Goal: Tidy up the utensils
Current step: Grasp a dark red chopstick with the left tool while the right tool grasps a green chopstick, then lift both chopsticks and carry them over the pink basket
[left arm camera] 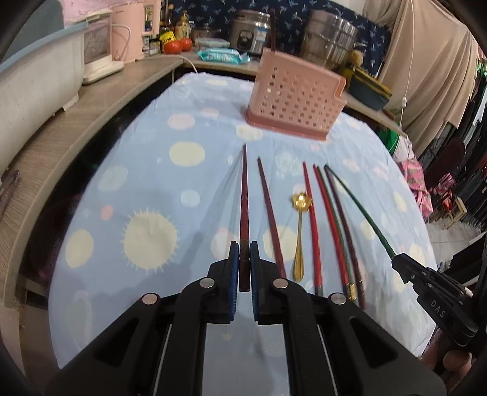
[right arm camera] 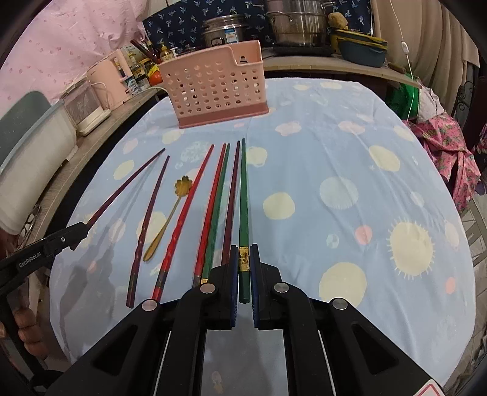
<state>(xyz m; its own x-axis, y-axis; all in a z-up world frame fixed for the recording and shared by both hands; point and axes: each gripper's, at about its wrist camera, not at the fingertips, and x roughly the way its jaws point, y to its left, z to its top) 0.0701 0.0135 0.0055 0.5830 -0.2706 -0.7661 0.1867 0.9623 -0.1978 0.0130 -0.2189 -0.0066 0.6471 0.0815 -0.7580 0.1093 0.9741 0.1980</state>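
Observation:
My left gripper (left arm camera: 244,248) is shut on the thick end of a dark red chopstick (left arm camera: 244,195), lifted off the cloth; in the right wrist view the left gripper (right arm camera: 79,229) holds the dark red chopstick (right arm camera: 127,182) at far left. My right gripper (right arm camera: 244,251) is shut on a green chopstick (right arm camera: 243,195) near its gold band; from the left wrist the right gripper (left arm camera: 398,262) grips the green chopstick (left arm camera: 359,204). Between them lie several chopsticks and a gold spoon (left arm camera: 299,231) on the cloth. A pink perforated holder (left arm camera: 293,94) stands beyond.
The table wears a light blue cloth (right arm camera: 334,170) with pale dots and suns. A wooden counter (left arm camera: 91,100) runs along the left and back with a pink kettle (left arm camera: 127,30), steel pots (right arm camera: 295,24), bottles and tomatoes. Clothes hang at the right edge.

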